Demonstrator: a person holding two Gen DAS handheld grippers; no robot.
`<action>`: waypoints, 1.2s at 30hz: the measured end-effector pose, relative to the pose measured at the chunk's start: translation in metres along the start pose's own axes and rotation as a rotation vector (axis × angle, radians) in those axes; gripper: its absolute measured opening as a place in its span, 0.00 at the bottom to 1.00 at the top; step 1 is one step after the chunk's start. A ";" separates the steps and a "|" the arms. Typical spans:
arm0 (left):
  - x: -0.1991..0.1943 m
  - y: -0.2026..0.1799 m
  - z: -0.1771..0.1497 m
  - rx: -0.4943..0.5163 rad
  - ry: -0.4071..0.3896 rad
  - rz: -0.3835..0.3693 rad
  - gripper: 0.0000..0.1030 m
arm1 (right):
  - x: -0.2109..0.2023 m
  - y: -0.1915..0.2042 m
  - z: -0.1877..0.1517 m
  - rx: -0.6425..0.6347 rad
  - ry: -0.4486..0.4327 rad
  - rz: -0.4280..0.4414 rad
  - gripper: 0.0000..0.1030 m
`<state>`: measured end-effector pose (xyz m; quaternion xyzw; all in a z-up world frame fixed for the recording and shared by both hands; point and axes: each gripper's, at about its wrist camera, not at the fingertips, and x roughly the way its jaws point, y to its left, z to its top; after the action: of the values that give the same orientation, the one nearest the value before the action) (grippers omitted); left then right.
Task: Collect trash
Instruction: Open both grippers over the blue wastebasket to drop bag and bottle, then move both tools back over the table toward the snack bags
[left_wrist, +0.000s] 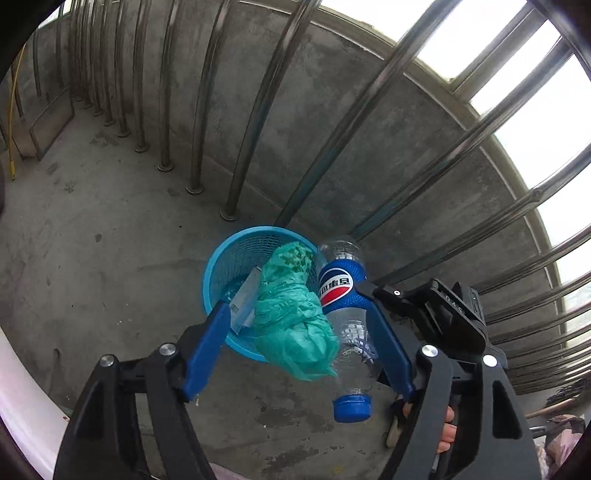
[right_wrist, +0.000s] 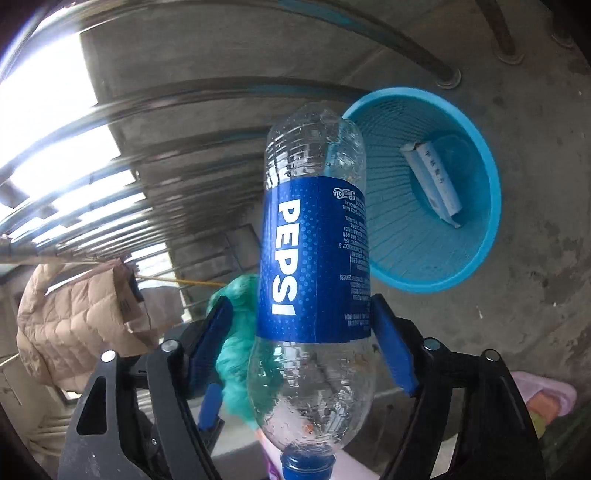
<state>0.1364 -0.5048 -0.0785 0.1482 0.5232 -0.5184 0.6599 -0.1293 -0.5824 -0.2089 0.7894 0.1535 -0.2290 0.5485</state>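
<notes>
Now we have both loads over the blue basket (left_wrist: 221, 266) so they drop inside: our left hand-held gripper (left_wrist: 295, 332) stands wide, pads clear of the green plastic bag (left_wrist: 295, 317), which hangs above the rim; our right hand-held gripper (right_wrist: 303, 332) is also spread, its pads apparently off the Pepsi bottle (right_wrist: 314, 254), cap down, beside the basket where a carton (right_wrist: 432, 181) already lies

We see our left gripper (left_wrist: 297, 332) and right gripper (right_wrist: 301, 332) built alike: flat blue fingers (left_wrist: 207, 350) mounted on black angular linkage arms with triangular cut-outs. Just behind the fingers, round silver screw heads (left_wrist: 167, 348) mark the pivots on each arm. From the left wrist view, a black block with faint pale lettering (left_wrist: 452, 301) sits on the right gripper's body, behind its fingers.
</notes>
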 end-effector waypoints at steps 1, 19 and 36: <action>0.007 0.001 0.002 -0.008 -0.001 0.020 0.72 | 0.001 -0.007 0.006 0.023 -0.027 -0.047 0.73; -0.119 0.010 -0.061 0.007 -0.233 0.083 0.72 | -0.040 0.028 -0.048 -0.279 -0.094 -0.035 0.73; -0.354 0.080 -0.269 -0.273 -0.638 0.437 0.72 | -0.007 0.143 -0.280 -1.000 0.384 0.071 0.73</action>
<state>0.0897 -0.0855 0.0828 -0.0012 0.3123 -0.3116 0.8974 -0.0105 -0.3703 -0.0093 0.4640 0.3144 0.0393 0.8272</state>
